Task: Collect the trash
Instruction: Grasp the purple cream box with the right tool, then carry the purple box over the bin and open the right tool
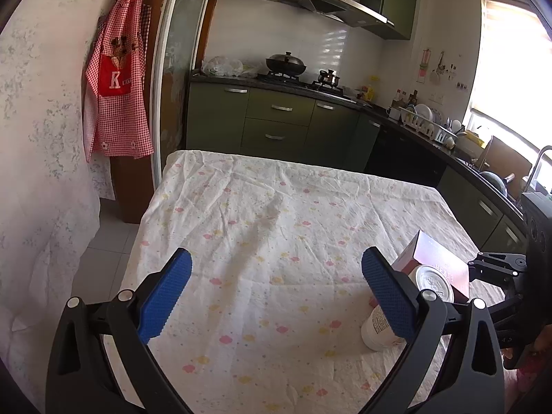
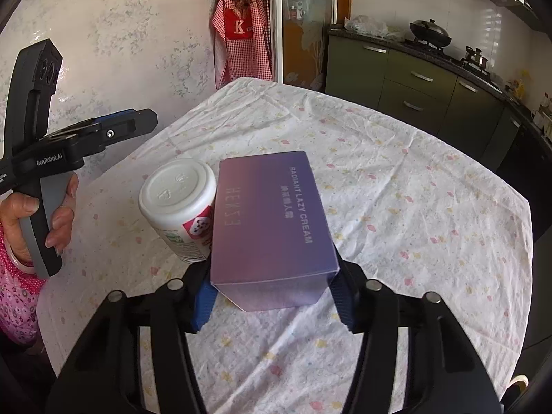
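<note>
A purple cream box (image 2: 269, 227) sits between the blue pads of my right gripper (image 2: 272, 296), which is shut on its near end and holds it above the table. The box also shows in the left wrist view (image 1: 434, 262). A white bottle (image 2: 183, 207) with a white cap stands on the cloth, touching the box's left side; it also shows in the left wrist view (image 1: 386, 321), partly behind my right finger. My left gripper (image 1: 276, 293) is open and empty above the tablecloth, left of the bottle. It shows from the side in the right wrist view (image 2: 131, 124).
The table (image 1: 258, 207) wears a white flowered cloth. Green kitchen cabinets (image 1: 276, 120) and a stove with a wok (image 1: 286, 63) stand behind it. A red checked apron (image 1: 117, 79) hangs on the wall at left. A dish rack (image 1: 427, 124) sits on the right counter.
</note>
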A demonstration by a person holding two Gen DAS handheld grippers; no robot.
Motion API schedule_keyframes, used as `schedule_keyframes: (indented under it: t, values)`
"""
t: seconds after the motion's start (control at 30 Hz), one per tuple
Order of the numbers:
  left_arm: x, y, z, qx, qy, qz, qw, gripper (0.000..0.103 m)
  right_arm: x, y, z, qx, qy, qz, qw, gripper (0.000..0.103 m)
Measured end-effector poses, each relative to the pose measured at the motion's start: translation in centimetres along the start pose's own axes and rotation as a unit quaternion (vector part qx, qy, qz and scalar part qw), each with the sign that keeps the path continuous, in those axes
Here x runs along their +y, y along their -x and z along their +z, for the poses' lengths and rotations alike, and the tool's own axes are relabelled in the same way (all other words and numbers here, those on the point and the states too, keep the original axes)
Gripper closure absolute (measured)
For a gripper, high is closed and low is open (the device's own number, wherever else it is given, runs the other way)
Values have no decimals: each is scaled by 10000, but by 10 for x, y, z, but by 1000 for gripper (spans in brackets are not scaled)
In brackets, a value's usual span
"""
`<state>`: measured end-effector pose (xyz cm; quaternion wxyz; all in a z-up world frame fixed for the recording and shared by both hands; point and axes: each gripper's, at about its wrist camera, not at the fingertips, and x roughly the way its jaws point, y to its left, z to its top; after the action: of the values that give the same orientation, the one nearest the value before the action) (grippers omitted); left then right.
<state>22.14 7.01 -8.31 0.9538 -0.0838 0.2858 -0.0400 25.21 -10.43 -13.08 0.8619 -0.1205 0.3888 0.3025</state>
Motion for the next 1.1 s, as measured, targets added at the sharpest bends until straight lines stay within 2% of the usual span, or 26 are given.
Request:
schedule_keyframes:
  t: [0.17, 0.33, 0.5, 0.6, 0.67, 0.83, 0.97, 1.0, 1.1]
  values:
    - [-1, 0, 0, 16, -2, -27, 10000, 6, -2, 12, -5, -103, -79, -61, 9999, 52]
    - [1, -1, 0, 25, 45, -73, 10000, 6, -18, 43, -21, -277, -371, -309, 9985, 52]
    - [2, 0, -1, 26, 60, -97, 9999, 6, -57, 94, -58, -525, -990, -926, 9894, 52]
    - [1, 0, -1, 34, 71, -156, 9998, 6, -93, 131, -94, -573, -1544, -1502, 9749, 52]
    - [0, -1, -2, 41, 62, -175, 9998, 6, -123, 155, -123, -550, -1970, -1895, 9603, 52]
    - [-2, -2, -2, 62, 3, -177, 9998, 6, -192, 199, -199, -143, -2858, -2974, 9109, 52]
    - [-2, -4, -3, 81, 7, -168, 9998, 6, -225, 222, -248, -46, -3632, -3285, 8719, 52]
    - [-2, -4, -3, 86, 8, -163, 9998, 6, -227, 223, -255, -61, -3672, -3197, 8735, 52]
    - [-3, -6, -4, 106, -14, -166, 9998, 6, -221, 218, -260, -134, -3495, -2832, 8930, 52]
